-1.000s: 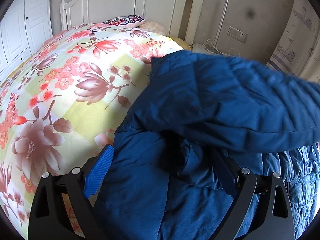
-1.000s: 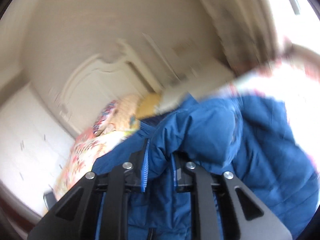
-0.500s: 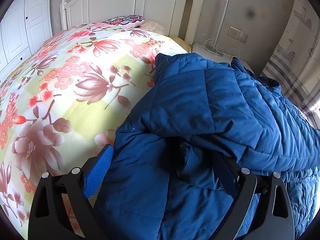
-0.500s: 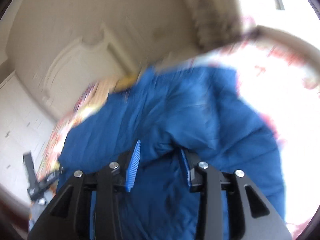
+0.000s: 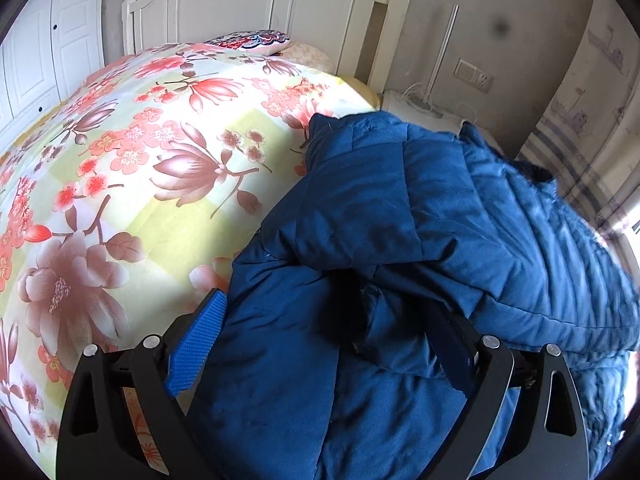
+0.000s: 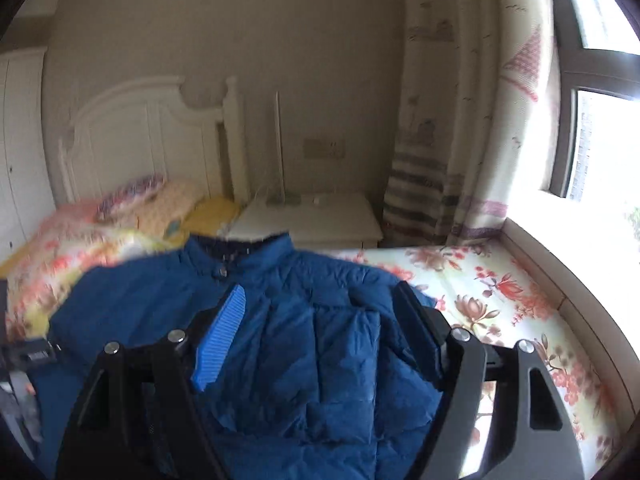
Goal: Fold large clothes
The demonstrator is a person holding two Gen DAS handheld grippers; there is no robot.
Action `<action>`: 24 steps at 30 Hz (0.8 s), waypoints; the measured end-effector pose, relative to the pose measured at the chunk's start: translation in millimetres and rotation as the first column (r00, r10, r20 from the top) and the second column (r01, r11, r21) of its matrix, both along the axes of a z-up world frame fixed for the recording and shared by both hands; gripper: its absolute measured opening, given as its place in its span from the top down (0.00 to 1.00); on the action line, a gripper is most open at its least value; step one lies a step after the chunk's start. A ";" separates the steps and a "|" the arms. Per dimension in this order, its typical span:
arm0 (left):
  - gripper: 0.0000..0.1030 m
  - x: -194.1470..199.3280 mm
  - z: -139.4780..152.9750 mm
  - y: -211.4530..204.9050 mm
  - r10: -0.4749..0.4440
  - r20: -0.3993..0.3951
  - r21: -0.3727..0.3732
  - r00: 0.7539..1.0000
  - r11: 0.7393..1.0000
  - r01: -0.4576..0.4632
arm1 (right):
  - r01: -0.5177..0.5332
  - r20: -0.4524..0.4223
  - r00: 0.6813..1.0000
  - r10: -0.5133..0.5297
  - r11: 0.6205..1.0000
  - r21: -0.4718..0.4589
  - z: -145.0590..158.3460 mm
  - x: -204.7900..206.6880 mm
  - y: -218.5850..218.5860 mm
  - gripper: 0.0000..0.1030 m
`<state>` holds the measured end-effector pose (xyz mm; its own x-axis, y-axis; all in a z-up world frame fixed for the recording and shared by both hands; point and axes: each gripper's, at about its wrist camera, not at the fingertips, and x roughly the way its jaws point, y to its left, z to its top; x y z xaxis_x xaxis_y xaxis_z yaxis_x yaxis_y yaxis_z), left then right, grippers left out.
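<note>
With the sleeve now laid across its front, the puffy blue quilted jacket (image 6: 320,344) lies on the floral-sheeted bed (image 5: 120,184) beneath both claws; the right claw (image 6: 320,320), shut on it a second ago, hangs spread and empty, while the left claw (image 5: 328,344) stays wide, fabric bunched between its fingers, apparently steadying the fold.

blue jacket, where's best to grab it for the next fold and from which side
Likely the blue jacket at its collar, reached from the hem side by the open right gripper. The collar stands as a stiff raised edge at the far end; the folded sleeve is bulkier.
</note>
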<state>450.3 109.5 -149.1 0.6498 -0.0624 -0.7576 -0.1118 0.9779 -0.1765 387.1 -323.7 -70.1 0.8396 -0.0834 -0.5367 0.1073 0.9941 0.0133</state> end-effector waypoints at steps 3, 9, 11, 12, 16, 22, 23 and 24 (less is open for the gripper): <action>0.12 -17.9 16.4 3.0 -0.016 0.012 0.033 1.000 0.999 0.015 | -0.052 -0.156 0.986 0.049 0.999 -0.017 -43.3 13.6 7.2 0.29; 0.12 -21.3 108.4 -8.0 0.010 0.241 0.002 0.970 1.000 -0.011 | -0.090 -0.233 0.969 0.086 0.996 -0.006 -70.3 28.4 23.9 0.26; 0.11 -3.1 123.3 -33.5 -0.040 0.259 0.043 0.965 0.999 0.030 | -0.087 -0.238 0.968 0.081 0.996 -0.017 -75.1 30.8 26.4 0.26; 0.11 15.0 126.8 -54.8 -0.090 0.249 0.078 0.964 0.994 0.073 | -0.087 -0.237 0.968 0.080 0.996 -0.021 -75.3 29.1 27.0 0.26; 0.10 77.7 92.4 -107.0 -0.167 0.099 0.130 0.981 0.980 0.153 | -0.087 -0.234 0.969 0.084 0.996 -0.001 -74.4 34.5 23.2 0.26; 0.07 96.6 3.5 -140.8 -0.186 0.001 0.314 0.983 0.933 0.176 | -0.087 -0.231 0.969 0.087 0.996 0.009 -70.1 34.9 21.3 0.26; 0.07 95.4 5.4 -140.3 -0.188 -0.011 0.319 0.982 0.930 0.181 | -0.089 -0.229 0.969 0.090 0.996 0.013 -69.9 34.7 20.9 0.26; 0.08 96.3 11.4 -137.8 -0.194 -0.040 0.303 0.980 0.932 0.197 | -0.089 -0.230 0.969 0.091 0.996 0.018 -69.9 34.4 20.5 0.26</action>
<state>546.5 -28.3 -137.6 0.6412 0.0467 -0.7659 0.0869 0.9873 0.1330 421.6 -303.2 -140.0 0.6972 -0.0079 -0.7168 0.0181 0.9998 0.0066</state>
